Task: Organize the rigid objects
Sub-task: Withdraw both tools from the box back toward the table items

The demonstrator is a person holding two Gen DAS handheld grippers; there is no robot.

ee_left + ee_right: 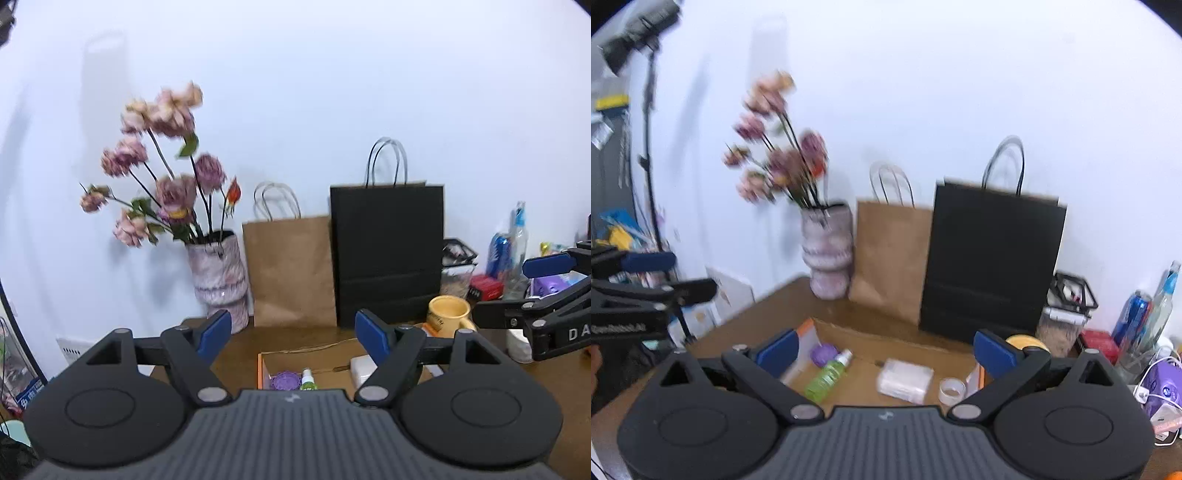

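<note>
Cardboard box (905,345) sits open on the brown surface (768,306), in front of the paper bags; inside it: purple round item (823,353) at the left end, green spray bottle (829,374) lying on its side just beside it, white packet (905,380) further right, clear tape roll (952,391) near the right wall

Left view shows the same box (295,360) low between the fingers, mostly hidden by the gripper body

Left hand-held gripper (293,332): blue pads apart at a medium gap, nothing between them, raised above the box

Right hand-held gripper (886,349): pads spread wide, nothing gripped, also above the box; each gripper shows at the edge of the other's view

Behind the box: pink marbled vase (218,275) with faded pink flowers (162,162), brown paper bag (291,269), black paper bag (388,254), all against the white wall

Right of the bags: yellow mug (447,314), red box (487,288), blue can (498,254), clear bottle (519,243). Right edge of the surface has a purple pouch (1161,387) with white cables on it

Both frames are motion-blurred
</note>
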